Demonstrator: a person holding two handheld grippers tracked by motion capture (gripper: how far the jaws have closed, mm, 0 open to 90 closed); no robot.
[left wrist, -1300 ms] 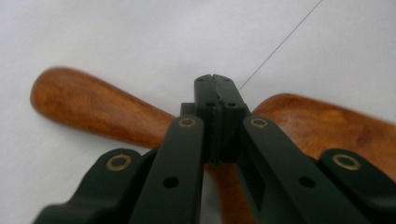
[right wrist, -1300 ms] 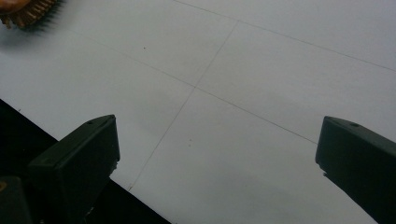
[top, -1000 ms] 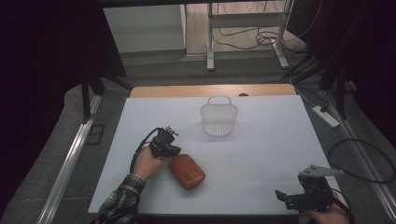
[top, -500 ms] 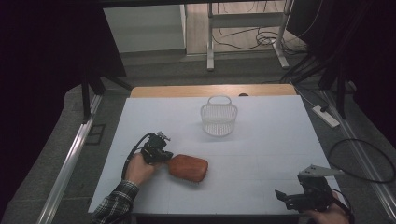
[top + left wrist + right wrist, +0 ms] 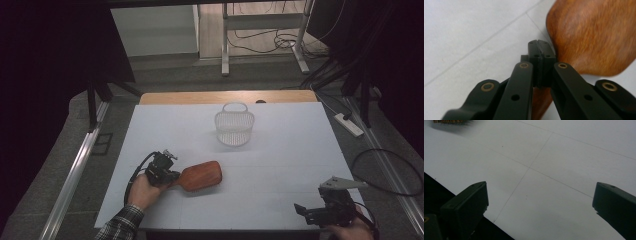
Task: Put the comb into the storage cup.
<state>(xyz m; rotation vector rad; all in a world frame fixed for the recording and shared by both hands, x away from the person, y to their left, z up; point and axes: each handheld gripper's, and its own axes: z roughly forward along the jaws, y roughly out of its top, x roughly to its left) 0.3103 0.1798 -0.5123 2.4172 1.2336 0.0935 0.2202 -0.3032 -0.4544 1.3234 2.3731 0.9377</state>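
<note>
**Left gripper clamped on wooden brush handle; right gripper idle, jaws wide**

High view: left gripper (image 5: 161, 168) sits near the table's (image 5: 280, 165) front-left, held by the left hand (image 5: 142, 190) in a plaid sleeve. The wooden brush (image 5: 201, 176) lies flat w/ its broad head stretching away from the jaws toward table centre; the handle end meets the jaw tips. A white wire basket (image 5: 234, 127) stands upright well beyond the jaws, apart from the brush. Right gripper (image 5: 327, 210) is at the front-right edge; its hand is cut off by the frame bottom. No readable writing or labels anywhere.

Left gripper view: jaws pressed nearly together, pinching the brush's narrow neck; the handle runs under them and is mostly hidden. Brush head (image 5: 594, 35) fills the area ahead-right of the tips, blurred, bristles not visible.

Right gripper view: jaws spread wide, nothing between them but bare table (image 5: 554, 170). A blurred yellowish object at top-left is cut off, can't identify.

Vs 0.5 s ago: brush head has swung further from the person, now angled up-right; right gripper unchanged.
</note>
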